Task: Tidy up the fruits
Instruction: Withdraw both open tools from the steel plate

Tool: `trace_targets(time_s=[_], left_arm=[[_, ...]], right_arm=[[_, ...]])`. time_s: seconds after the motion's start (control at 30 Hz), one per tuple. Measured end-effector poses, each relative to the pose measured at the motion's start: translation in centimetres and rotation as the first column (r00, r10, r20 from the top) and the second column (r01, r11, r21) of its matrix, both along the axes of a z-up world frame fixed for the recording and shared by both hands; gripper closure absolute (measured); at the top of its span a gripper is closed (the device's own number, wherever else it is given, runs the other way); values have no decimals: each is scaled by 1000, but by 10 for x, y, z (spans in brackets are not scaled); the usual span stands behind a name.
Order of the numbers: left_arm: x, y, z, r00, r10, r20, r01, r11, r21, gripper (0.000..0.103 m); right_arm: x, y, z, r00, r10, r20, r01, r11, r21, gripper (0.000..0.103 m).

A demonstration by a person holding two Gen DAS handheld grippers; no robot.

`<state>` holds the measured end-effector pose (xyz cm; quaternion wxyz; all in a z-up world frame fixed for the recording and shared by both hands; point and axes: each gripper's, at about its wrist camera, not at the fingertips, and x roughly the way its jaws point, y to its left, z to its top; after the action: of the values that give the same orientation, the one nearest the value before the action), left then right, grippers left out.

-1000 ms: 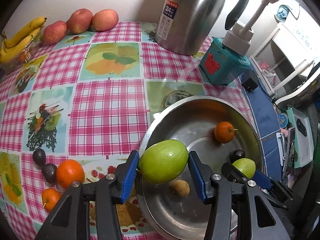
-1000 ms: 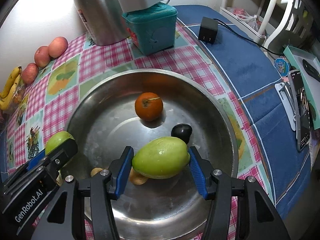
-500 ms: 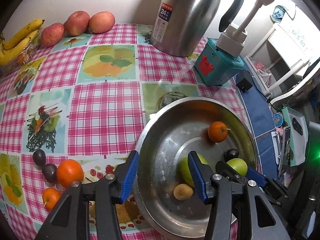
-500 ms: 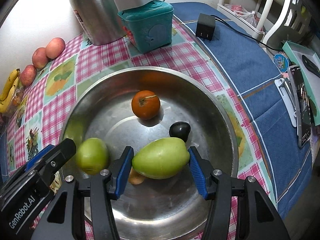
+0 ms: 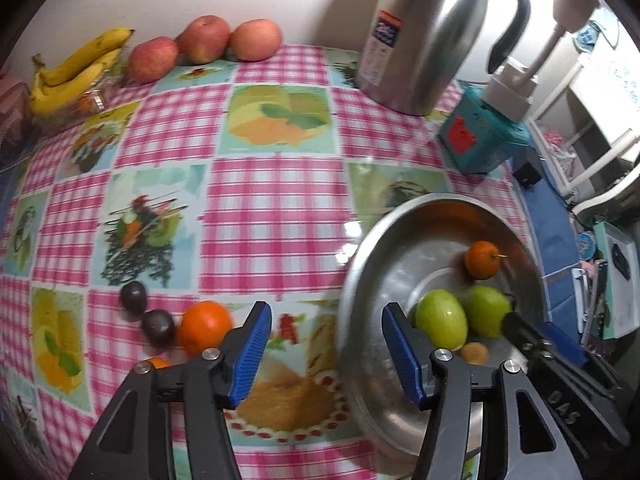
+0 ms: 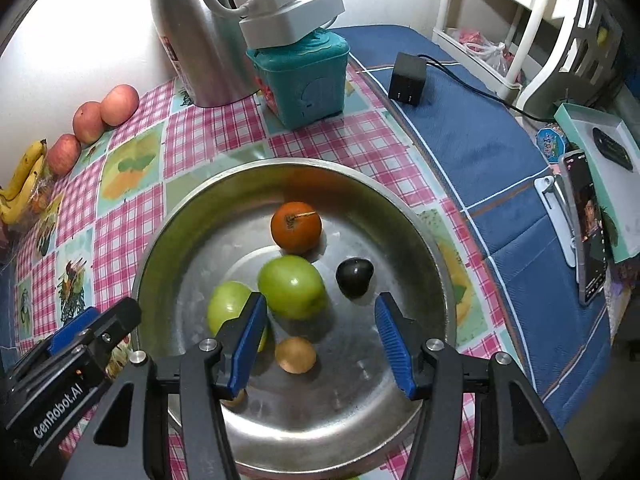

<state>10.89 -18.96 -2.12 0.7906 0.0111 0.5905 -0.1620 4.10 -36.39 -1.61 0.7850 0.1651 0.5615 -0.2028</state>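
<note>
Two green fruits lie touching in the steel bowl, near an orange, a dark plum and a small brown fruit. The right tool hangs open and empty just above them. The left tool, its jaws just opening, is empty over the bowl's rim and the checked surface.

Steel thermos beside teal box on checked tablecloth; black charger on blue cloth.

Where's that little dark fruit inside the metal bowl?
In the right wrist view the dark fruit lies in the metal bowl, right of a green fruit and below-right of the orange.
</note>
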Motion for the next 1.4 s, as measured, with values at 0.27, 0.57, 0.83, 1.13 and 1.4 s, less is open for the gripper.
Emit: trace_targets(time_s=[0.27,0.57,0.83,1.13,1.4], left_arm=[[-3,28,5,998,59,-1,-59,998,30,40],[-14,60,13,994,110,14,-111,992,52,39],[-36,80,24,992,119,37,-120,991,52,35],[-58,98,36,991,120,61,-123,992,41,33],[-67,109,40,989,133,61,-134,991,21,29]], right_arm=[[-6,9,11,1000,21,-10,-21,1000,-22,46],[-15,29,23,999,54,-1,-54,998,-21,46],[-25,55,26,994,105,-2,-105,994,-23,46],[-37,80,32,989,146,12,-145,988,-49,46],[-50,96,29,984,177,1,-177,982,-67,45]])
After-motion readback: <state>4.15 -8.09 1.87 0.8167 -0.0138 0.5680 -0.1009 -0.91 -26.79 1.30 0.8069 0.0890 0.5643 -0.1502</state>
